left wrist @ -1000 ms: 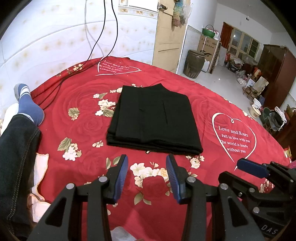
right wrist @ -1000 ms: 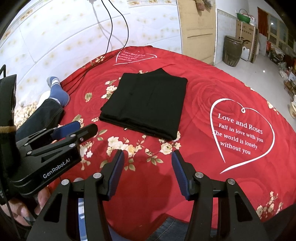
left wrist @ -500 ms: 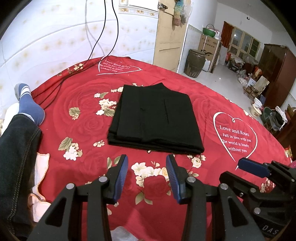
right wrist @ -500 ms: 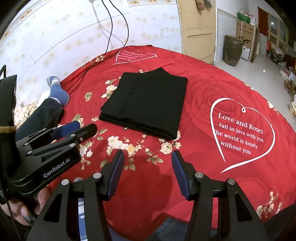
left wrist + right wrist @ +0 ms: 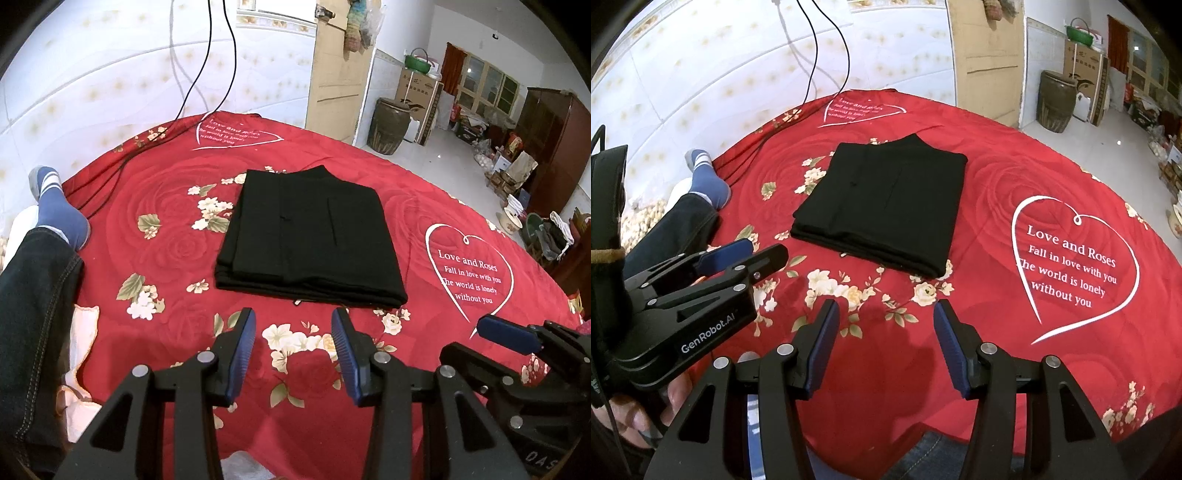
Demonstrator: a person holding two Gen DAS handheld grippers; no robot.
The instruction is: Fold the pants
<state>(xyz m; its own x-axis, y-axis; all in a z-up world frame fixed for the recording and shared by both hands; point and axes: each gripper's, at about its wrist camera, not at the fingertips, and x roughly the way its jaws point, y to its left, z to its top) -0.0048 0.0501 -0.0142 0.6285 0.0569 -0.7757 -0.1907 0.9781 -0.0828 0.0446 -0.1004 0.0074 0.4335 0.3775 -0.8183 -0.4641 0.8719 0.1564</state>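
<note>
Black pants (image 5: 308,236) (image 5: 882,206) lie folded into a flat rectangular stack on the red flowered bedspread (image 5: 159,206) (image 5: 990,206). My left gripper (image 5: 293,325) hovers just short of the stack's near edge, open, with nothing between its blue pads. My right gripper (image 5: 884,314) is also held back from the pants and open, with only bedspread between its fingers. Each gripper shows in the other's view: the right one at the lower right of the left wrist view, the left one at the left of the right wrist view.
A person's leg in dark jeans (image 5: 33,310) with a blue striped sock (image 5: 61,210) rests on the bed's left side. Black cables (image 5: 207,74) run down the wall onto the bed. Beyond the bed stand a brown jar (image 5: 388,125), boxes and a wooden cabinet (image 5: 546,147).
</note>
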